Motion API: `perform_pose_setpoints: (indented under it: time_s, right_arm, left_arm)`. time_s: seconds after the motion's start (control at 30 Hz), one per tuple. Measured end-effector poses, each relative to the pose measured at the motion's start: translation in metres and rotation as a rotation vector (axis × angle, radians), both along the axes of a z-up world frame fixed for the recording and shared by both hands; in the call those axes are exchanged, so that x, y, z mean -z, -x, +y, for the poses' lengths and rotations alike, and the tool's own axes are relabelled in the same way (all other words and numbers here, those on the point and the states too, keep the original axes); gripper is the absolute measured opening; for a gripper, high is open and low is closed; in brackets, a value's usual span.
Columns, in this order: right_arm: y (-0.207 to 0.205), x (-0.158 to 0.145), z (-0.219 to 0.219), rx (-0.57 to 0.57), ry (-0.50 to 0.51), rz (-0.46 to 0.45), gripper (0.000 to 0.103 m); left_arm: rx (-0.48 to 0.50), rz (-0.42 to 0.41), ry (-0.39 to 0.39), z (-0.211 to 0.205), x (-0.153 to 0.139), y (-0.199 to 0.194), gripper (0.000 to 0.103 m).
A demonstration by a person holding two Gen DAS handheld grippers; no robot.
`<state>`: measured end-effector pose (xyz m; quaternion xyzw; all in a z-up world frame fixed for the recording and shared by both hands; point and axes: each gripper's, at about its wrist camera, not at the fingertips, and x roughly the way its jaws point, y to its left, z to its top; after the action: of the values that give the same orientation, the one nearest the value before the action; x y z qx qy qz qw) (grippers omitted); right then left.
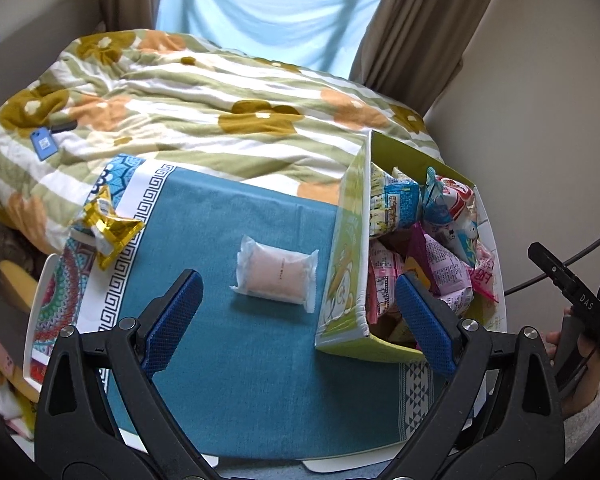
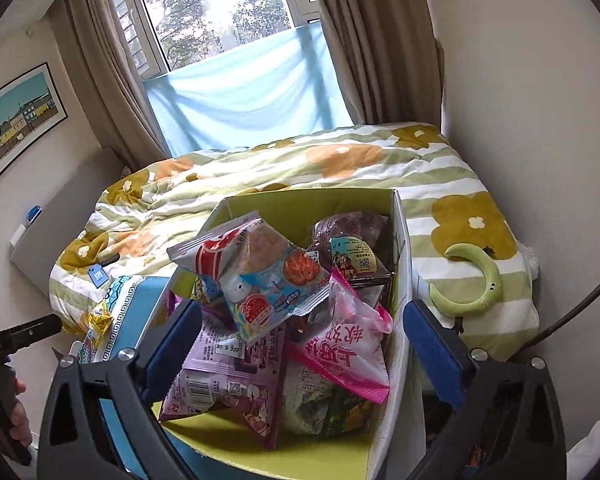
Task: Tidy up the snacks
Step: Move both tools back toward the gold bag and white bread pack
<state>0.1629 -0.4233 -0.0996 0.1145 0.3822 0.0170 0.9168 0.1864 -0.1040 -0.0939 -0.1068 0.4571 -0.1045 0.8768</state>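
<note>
My left fingers point(image 1: 298, 312) stand wide and empty over the blue-covered counter point(image 1: 240, 380). Between them, near the counter's middle, lies the pale wrapped snack point(image 1: 275, 274), just beside the green box point(image 1: 342, 280). It looks light, soft and slippery; I would take it across the thick middle. My right fingers point(image 2: 304, 348) are wide too, above the full box's packets point(image 2: 260, 280).

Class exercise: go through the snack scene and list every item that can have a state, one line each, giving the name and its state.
left gripper: open, empty, above the cloth
right gripper: open, empty, over the box
green box: open, crowded with snack packets
pale pink packet: sealed, flat on the blue cloth, outside the box
gold packet: crumpled, at the cloth's edge
window: lower part covered by blue fabric
</note>
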Motion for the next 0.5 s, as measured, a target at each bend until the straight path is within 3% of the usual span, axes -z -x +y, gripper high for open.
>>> perform_pose_setpoints:
  time_s: [0.27,0.5]
  right_arm:
    - [0.003,-0.030,0.040,-0.104,0.008,-0.039,0.100]
    - [-0.006,-0.047,0.118,-0.235,0.022,-0.104,0.100]
  left_arm:
    - [-0.090,-0.036,-0.045,0.044,-0.016,0.019,0.096]
    - [-0.170,-0.038,-0.098,0.107,-0.012,0.019,0.096]
